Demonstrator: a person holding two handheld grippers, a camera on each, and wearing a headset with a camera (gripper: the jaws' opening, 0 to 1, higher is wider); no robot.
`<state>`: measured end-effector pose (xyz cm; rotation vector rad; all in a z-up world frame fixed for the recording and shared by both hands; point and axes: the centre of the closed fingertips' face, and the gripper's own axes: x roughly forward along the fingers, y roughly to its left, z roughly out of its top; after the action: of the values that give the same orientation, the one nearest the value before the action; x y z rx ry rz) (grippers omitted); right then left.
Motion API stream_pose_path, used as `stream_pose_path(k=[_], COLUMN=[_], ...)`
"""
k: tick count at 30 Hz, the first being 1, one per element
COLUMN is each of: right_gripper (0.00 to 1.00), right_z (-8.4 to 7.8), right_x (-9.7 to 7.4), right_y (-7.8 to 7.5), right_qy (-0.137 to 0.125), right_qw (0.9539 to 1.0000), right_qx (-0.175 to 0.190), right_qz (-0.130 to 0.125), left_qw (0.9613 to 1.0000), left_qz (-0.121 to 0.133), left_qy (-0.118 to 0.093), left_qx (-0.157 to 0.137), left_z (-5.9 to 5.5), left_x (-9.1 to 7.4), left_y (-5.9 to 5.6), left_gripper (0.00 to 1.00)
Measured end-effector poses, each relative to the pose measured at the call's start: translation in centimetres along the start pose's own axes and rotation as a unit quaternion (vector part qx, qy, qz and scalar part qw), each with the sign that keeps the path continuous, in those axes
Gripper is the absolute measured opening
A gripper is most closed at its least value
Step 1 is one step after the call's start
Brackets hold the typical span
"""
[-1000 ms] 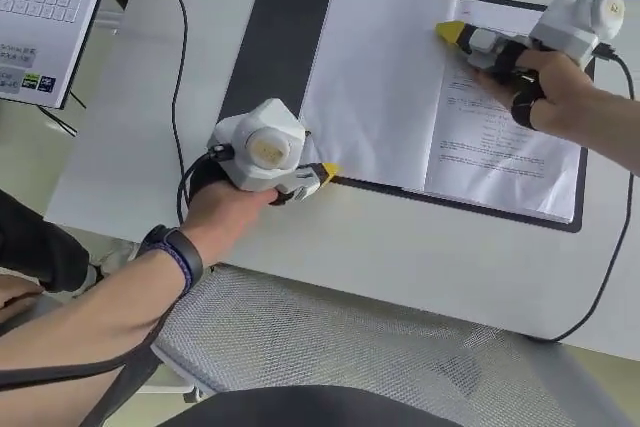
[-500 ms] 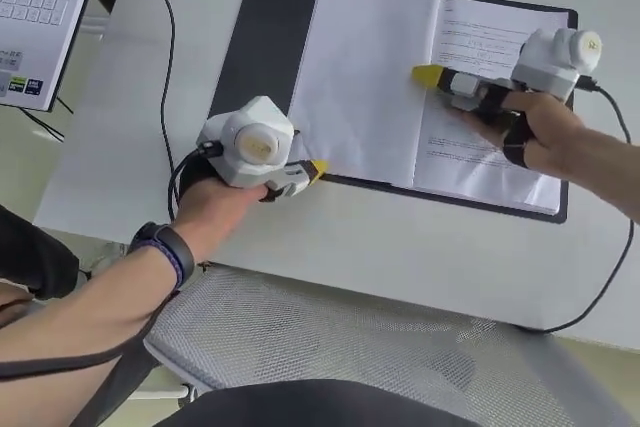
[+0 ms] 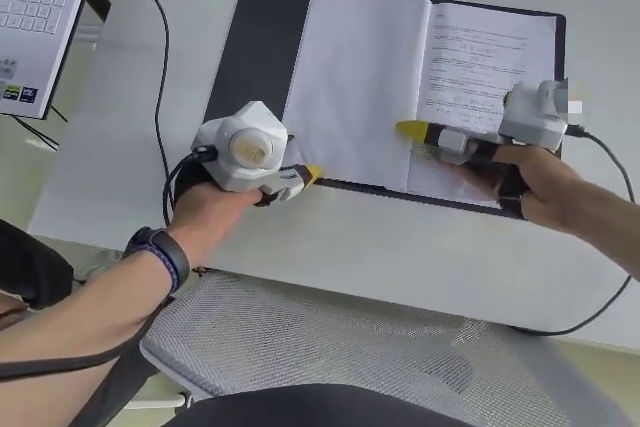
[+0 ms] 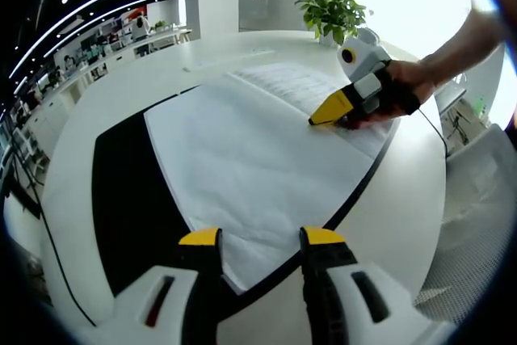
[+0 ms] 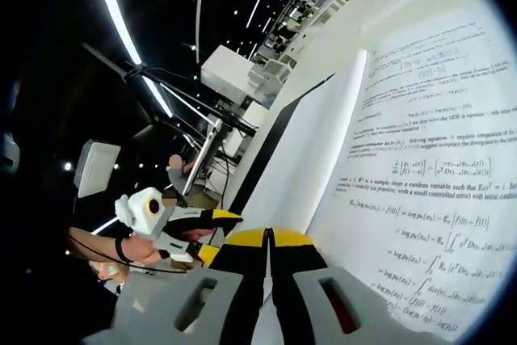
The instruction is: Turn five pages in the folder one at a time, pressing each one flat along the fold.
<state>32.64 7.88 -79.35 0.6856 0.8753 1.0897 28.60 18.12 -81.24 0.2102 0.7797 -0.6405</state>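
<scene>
Folder [image 3: 250,47] open flat, laptop [image 3: 30,7] far left, cable [image 3: 165,57] running beside it. Right gripper [image 3: 408,129] comes in from the right – jaws closed, empty, tip on the fold [image 3: 421,87]. Left gripper [image 3: 312,175] – jaws parted, empty, at the blank page [image 3: 350,77] near edge.

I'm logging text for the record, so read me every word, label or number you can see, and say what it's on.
"log p": seems to recur in formulas on the printed page; its other lines are too blurred to read.
Laptop stickers: too small to read.
</scene>
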Motion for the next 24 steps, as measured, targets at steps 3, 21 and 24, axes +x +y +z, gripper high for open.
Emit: stream_pose_path(k=[3,21,24], right_gripper=[0.00,0.00,0.00], right_z=[-1.5,-5.4,-5.5], right_x=[-0.1,-1.2,-1.2], right_y=[1.1,3.5,3.5], right_qy=[0.007,0.012,0.013], right_qw=[1.0000,0.9996,0.9995], right_qx=[0.001,0.026,0.027], right_qz=[0.003,-0.001,-0.003], left_qw=[1.0000,1.0000,1.0000], left_qz=[0.000,0.000,0.000], left_qy=[0.000,0.000,0.001], left_qx=[0.001,0.002,0.003], left_z=[0.0,0.1,0.1], left_x=[0.0,-0.1,-0.1], left_y=[0.0,0.1,0.1], left_gripper=[0.37,0.37,0.37])
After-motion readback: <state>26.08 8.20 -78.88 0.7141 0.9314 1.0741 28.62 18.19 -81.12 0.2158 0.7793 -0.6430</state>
